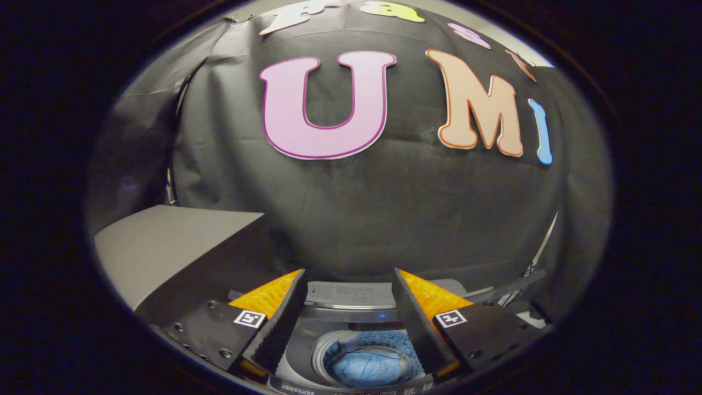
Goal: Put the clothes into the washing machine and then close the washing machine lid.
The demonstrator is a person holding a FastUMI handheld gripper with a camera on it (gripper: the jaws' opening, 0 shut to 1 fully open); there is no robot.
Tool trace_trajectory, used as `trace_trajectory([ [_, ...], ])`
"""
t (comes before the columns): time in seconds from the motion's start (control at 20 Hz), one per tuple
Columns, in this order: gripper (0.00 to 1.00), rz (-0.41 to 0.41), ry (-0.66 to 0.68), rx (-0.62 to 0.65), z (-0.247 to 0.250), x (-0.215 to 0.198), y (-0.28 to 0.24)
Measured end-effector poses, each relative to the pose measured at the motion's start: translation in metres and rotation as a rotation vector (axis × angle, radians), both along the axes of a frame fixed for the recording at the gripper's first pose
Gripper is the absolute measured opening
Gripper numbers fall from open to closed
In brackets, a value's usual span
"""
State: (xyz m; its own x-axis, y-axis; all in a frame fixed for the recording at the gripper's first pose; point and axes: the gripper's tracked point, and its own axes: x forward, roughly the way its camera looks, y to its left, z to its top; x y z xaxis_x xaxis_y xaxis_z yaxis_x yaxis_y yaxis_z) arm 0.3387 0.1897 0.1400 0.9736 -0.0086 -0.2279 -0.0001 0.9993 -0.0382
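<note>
A top-loading washing machine [351, 315] sits below and just beyond my fingers, its round drum uncovered. A blue garment [368, 366] lies bunched inside the drum, seen between the two fingers. My gripper [347, 280] hovers above the machine, open, with nothing between its fingers. The machine's grey control panel [345, 295] runs along the back rim, just ahead of the fingertips. I cannot make out the lid for certain.
A grey flat surface [159, 247] slopes away beside the left finger. The booth's black cloth wall [384, 208] rises close behind the machine. A thin pale rod or cable [540, 249] hangs past the right finger.
</note>
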Motion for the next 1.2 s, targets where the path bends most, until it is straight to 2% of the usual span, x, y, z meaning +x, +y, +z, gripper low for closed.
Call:
trace_trajectory([
  [0.45,0.96,-0.02,-0.106,0.017,-0.009,-0.065,-0.052],
  [0.8,0.96,-0.082,-0.171,-0.007,-0.024,-0.123,-0.116],
  [1.2,0.96,-0.116,-0.216,-0.018,-0.059,-0.179,-0.179],
])
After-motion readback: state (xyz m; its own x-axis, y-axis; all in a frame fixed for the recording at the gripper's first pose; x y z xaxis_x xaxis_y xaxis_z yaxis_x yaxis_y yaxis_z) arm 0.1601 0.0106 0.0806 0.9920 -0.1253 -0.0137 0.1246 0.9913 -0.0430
